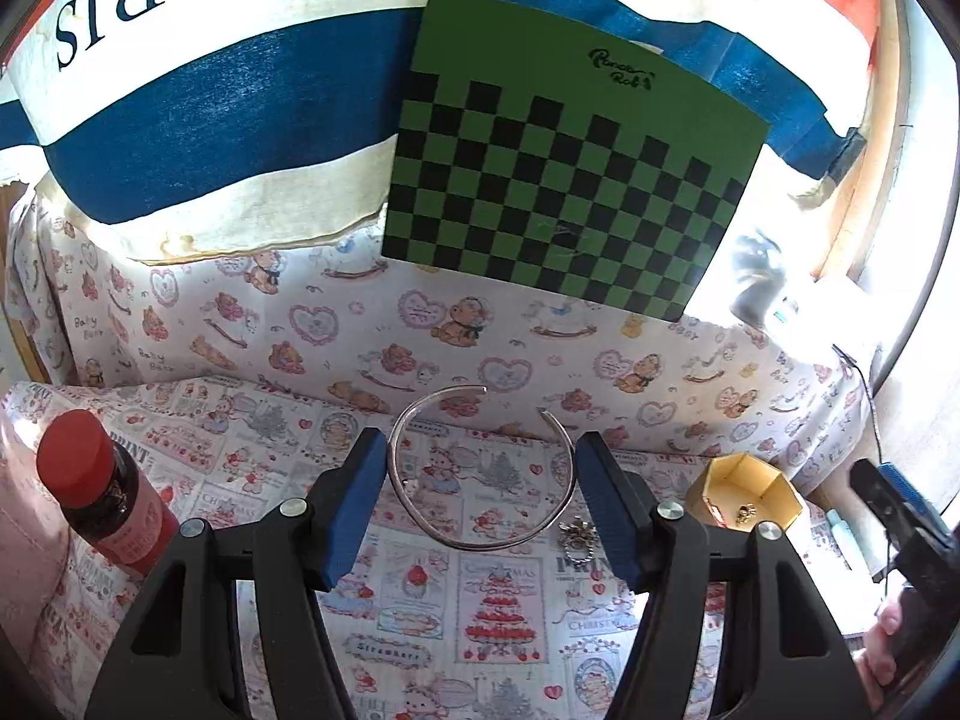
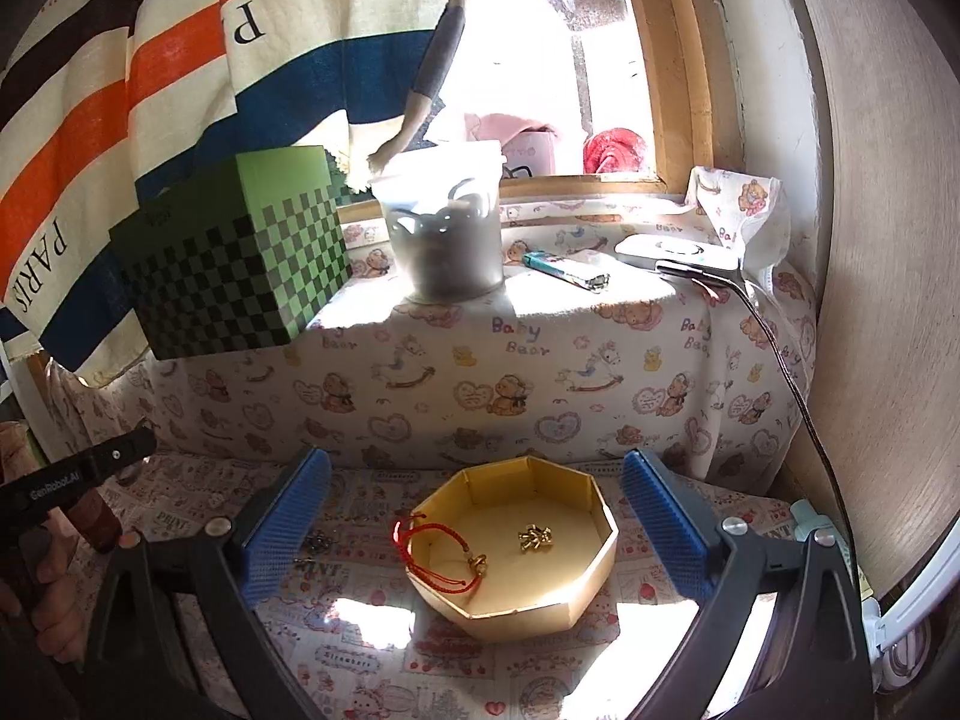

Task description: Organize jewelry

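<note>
Between the blue pads of the left gripper (image 1: 480, 480) a thin silver bangle (image 1: 480, 474) is sitting, an open cuff whose gap is facing away from the camera toward the bear-print ledge; its round loop is lying nearly flat, a little wider across than deep. Its sides are lying right against both pads, but whether the pads are actually pressing it I cannot tell, and I cannot tell whether it is lifted off the patterned cloth (image 1: 420, 600) either. Just beside the right pad a small silvery trinket (image 1: 579, 534) is lying on the cloth, and beyond it the yellow octagonal box (image 1: 744, 495) is standing with its top open.

From the right wrist view, the right gripper (image 2: 474, 528) is hanging wide apart and empty, its fingers framing the box (image 2: 540, 600). A red cord bracelet (image 2: 441, 558) is draping over the box's left wall, and a small gold charm (image 2: 535, 537) is resting on its floor. Farther out, a red-capped bottle (image 1: 96, 492) is standing to the left and a green checkered box (image 2: 240, 258) is sitting on the ledge.
</note>
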A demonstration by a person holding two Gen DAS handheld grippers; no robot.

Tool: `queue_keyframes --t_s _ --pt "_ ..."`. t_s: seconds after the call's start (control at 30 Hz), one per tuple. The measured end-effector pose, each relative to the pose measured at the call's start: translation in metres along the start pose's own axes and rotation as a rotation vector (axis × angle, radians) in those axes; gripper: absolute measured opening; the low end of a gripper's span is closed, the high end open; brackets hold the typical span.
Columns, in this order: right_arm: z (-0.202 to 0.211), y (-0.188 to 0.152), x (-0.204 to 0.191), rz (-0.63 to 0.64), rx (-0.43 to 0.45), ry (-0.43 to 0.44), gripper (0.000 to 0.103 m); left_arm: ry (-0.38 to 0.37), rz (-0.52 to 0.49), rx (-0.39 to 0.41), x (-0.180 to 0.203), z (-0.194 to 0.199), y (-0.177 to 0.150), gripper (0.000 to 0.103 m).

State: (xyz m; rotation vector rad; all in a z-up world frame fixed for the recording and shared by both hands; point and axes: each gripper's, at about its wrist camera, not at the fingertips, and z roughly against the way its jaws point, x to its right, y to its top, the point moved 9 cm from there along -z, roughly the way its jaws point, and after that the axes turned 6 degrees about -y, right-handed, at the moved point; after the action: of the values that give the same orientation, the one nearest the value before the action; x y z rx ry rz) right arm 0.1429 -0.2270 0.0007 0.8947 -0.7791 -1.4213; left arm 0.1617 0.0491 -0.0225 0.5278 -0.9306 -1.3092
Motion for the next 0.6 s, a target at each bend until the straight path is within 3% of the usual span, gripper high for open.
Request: queue_keyframes --t_s 0.07,0.13,0.2,0.27,0.33,0.5,0.6 --pt "0.004 0.005 -0.022 0.017 -0.024 0.025 0.097 0.067 0.003 -0.005 -0.002 -0.008 -0.008 0.063" --pt "0.002 0.005 -0.043 0.039 -0.055 -0.024 0.097 0.155 0.005 -0.016 -0.015 -0.013 -0.006 0.063" --pt "-0.007 0.002 -0.064 0.079 -0.088 -0.073 0.096 0.191 0.022 -0.021 -0.028 -0.016 -0.007 0.063" --pt "-0.022 -0.011 -0.094 0.112 -0.156 -0.006 0.09 0.17 0.058 -0.036 -0.037 -0.019 -0.008 0.063" --pt "-0.043 -0.03 -0.115 0.108 -0.255 0.049 0.075 0.157 0.08 -0.04 -0.043 -0.019 -0.008 0.063" --pt "-0.088 -0.073 -0.128 0.113 -0.365 -0.013 0.07 0.103 0.091 -0.032 -0.045 -0.006 -0.002 0.063" --pt "-0.1 -0.089 -0.137 0.15 -0.405 0.023 0.063 0.064 0.106 -0.007 -0.043 0.004 0.003 0.063"
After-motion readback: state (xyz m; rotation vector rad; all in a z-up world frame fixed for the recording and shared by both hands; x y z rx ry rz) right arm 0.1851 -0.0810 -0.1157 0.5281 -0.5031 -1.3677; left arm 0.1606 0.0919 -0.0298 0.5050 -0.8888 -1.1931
